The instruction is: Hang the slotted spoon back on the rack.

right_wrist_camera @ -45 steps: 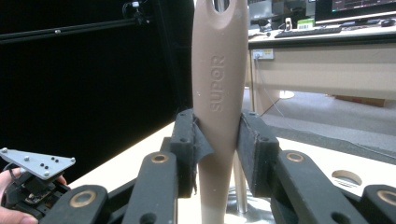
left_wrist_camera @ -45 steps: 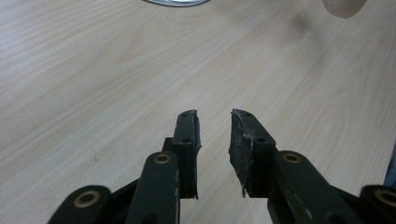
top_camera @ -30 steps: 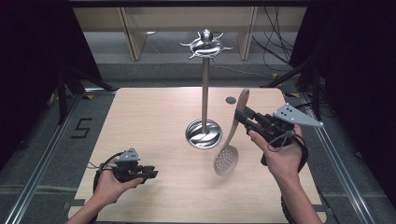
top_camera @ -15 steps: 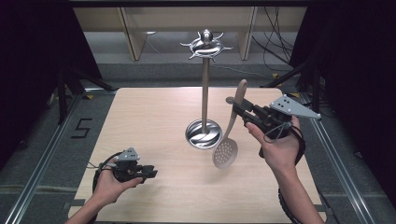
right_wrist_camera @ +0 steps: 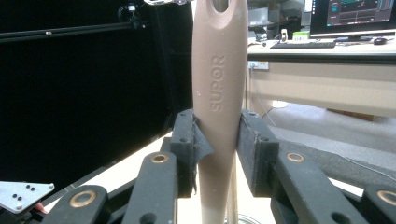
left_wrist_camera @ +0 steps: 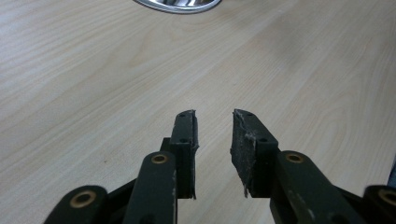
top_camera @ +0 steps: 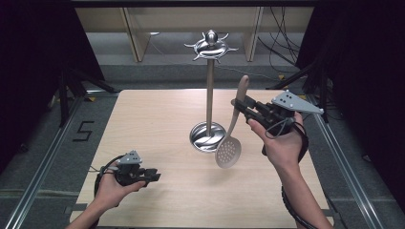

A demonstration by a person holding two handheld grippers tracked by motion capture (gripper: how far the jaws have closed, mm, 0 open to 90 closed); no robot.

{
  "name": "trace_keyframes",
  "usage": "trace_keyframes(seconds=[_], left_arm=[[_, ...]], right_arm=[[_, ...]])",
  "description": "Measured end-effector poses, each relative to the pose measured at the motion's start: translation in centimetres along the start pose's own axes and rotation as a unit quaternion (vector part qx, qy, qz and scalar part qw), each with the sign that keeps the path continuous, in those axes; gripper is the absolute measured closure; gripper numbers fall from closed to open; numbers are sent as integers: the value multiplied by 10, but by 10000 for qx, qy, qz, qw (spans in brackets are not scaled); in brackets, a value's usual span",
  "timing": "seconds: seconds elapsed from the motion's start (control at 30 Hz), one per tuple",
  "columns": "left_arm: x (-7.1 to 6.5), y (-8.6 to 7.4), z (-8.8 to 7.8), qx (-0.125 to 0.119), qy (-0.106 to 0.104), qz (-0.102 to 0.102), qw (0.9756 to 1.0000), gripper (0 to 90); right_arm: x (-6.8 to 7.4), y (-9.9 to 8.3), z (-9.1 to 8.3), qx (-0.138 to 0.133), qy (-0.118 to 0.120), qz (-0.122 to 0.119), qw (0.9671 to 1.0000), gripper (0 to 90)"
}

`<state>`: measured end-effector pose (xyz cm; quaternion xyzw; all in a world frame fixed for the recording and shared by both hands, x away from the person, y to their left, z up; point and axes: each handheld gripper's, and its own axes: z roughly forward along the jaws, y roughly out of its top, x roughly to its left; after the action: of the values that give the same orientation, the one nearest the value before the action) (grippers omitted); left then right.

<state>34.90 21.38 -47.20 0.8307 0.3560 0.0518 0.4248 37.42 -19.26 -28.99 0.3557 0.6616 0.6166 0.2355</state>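
Note:
A slotted skimmer hangs nearly upright above the table, its beige handle [top_camera: 240, 98] up and its perforated head [top_camera: 228, 152] down. My right gripper [top_camera: 237, 106] is shut on the handle; in the right gripper view the pads clamp the handle [right_wrist_camera: 217, 93], marked SUPOR, at my right gripper [right_wrist_camera: 216, 130]. Just left of the skimmer stands a chrome utensil stand [top_camera: 209, 90] with hooks at its top [top_camera: 209, 45] and a round base [top_camera: 207, 137]. My left gripper [top_camera: 154, 176] rests low at the table's front left; in its own view my left gripper [left_wrist_camera: 214, 123] is open over bare wood.
The light wooden table [top_camera: 157, 119] sits on a grey floor with metal rails at both sides. The stand's base rim [left_wrist_camera: 177, 3] shows ahead of the left jaws. A desk with monitors [right_wrist_camera: 355, 14] lies beyond the table.
My right gripper has lifted the skimmer and carried it slightly left, toward the stand's pole. The left gripper has stayed where it was.

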Motion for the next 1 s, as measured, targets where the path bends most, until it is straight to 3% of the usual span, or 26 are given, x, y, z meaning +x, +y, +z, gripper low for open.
trace_keyframes(seconds=[0.5,0.53,0.63,0.8,0.83,0.87,1.0], left_arm=[[0,0,0,-15,9,9,10000,689],[0,0,0,-22,13,6,10000,690],[0,0,0,-68,1,-26,10000,689],[0,0,0,-22,-2,-1,10000,688],[0,0,0,-26,8,0,10000,688],[0,0,0,-28,9,-9,10000,687],[0,0,0,-33,14,-2,10000,687]], right_arm=[[2,6,11,7,38,-10,10000,697],[4,6,12,23,30,87,10000,698],[2,8,15,-12,29,-57,10000,698],[4,10,17,15,74,106,9999,697],[2,10,19,-43,80,-77,9999,697],[3,10,20,2,106,34,9999,698],[4,13,23,-6,117,22,9999,698]])
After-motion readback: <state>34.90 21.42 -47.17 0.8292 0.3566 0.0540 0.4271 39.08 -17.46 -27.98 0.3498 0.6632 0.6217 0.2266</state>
